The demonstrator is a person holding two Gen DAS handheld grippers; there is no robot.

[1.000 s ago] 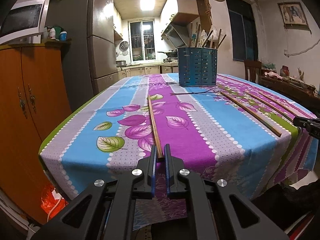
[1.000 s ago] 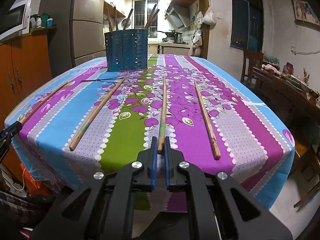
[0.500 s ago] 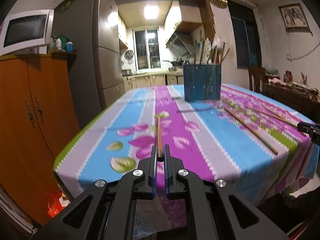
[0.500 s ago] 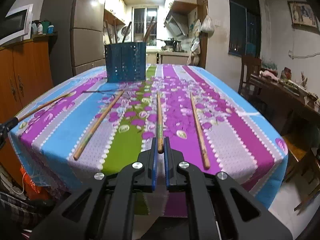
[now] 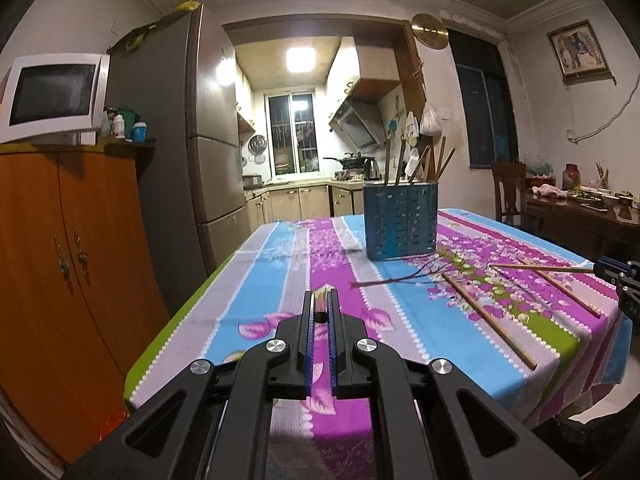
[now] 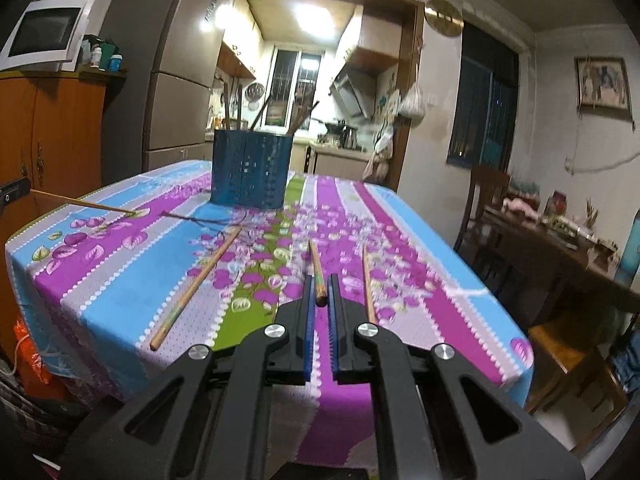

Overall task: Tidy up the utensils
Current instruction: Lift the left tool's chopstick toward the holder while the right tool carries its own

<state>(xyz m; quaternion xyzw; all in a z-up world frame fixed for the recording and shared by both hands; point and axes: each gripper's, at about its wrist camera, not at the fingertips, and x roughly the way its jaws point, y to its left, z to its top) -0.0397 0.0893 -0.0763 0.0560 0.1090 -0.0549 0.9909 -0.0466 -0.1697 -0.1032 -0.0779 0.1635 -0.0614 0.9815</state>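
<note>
Left claw (image 5: pixel 320 312) and right claw (image 6: pixel 319 300), each clenched on chopstick (image 5: pixel 320 315) (image 6: pixel 316 272), have risen off tabletop (image 5: pixel 420 320); holder (image 6: pixel 251 168) at 12 o'clock is next; two chopsticks (image 6: pixel 196 284) remain.

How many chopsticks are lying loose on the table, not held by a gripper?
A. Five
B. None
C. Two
C: in the right wrist view one loose chopstick lies left of the right gripper and another lies to its right; each gripper pinches one more.
</note>
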